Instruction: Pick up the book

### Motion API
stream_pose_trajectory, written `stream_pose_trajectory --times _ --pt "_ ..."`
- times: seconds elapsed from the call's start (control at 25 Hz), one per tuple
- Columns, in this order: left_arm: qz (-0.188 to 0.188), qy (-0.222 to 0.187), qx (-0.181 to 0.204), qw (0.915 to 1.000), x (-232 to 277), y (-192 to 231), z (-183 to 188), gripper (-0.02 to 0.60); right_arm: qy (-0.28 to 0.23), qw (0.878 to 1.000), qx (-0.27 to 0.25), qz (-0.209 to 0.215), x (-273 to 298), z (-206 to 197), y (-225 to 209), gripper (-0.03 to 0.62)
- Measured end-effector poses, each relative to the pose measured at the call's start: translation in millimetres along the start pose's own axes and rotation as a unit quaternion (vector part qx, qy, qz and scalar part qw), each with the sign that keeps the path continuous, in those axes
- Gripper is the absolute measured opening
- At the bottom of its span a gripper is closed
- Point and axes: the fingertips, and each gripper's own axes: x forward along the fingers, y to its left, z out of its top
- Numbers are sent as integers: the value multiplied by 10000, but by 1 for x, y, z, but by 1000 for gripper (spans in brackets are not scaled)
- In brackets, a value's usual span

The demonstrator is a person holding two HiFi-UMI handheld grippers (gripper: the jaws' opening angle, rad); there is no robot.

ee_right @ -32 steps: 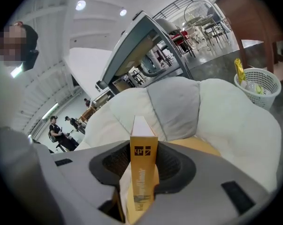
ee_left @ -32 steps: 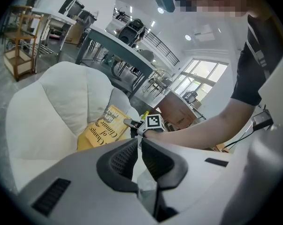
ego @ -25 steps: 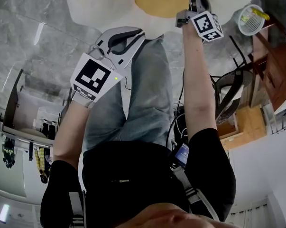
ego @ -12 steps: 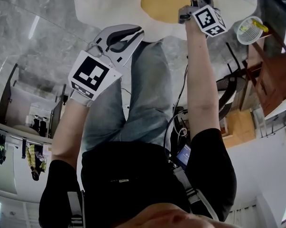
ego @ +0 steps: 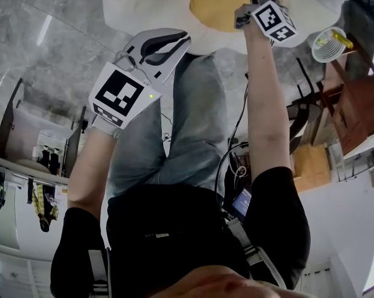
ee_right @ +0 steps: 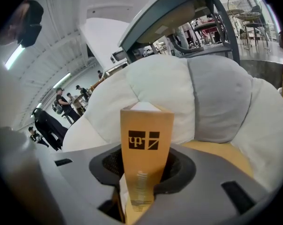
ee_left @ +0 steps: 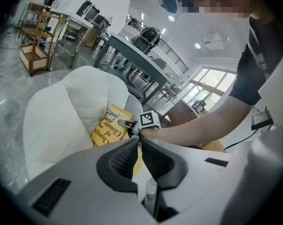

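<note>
the book (ee_left: pixel 106 128) has yellow covers, and one says "of climate", with a word like "changes" beside it. the small print on its spine (ee_right: pixel 143 125) is too blurry to read.

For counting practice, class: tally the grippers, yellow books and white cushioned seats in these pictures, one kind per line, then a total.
Grippers: 2 (left gripper, right gripper)
Yellow book: 1
White cushioned seat: 1
Total: 4

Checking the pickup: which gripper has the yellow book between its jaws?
The right gripper: its jaws clamp the yellow book by its spine. The left gripper has its jaws together, empty.
</note>
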Motion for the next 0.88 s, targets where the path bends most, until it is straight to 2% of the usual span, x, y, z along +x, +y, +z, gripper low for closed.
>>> stream_pose_trajectory --times 0.48,0.88 --pt "70 25 34 10000 10 -4 6 17 177 9998 -28 22 -1 -3 -4 163" --pt "56 20 188 9998 20 -42 10 17 -41 9999 130 97 -49 21 -16 163"
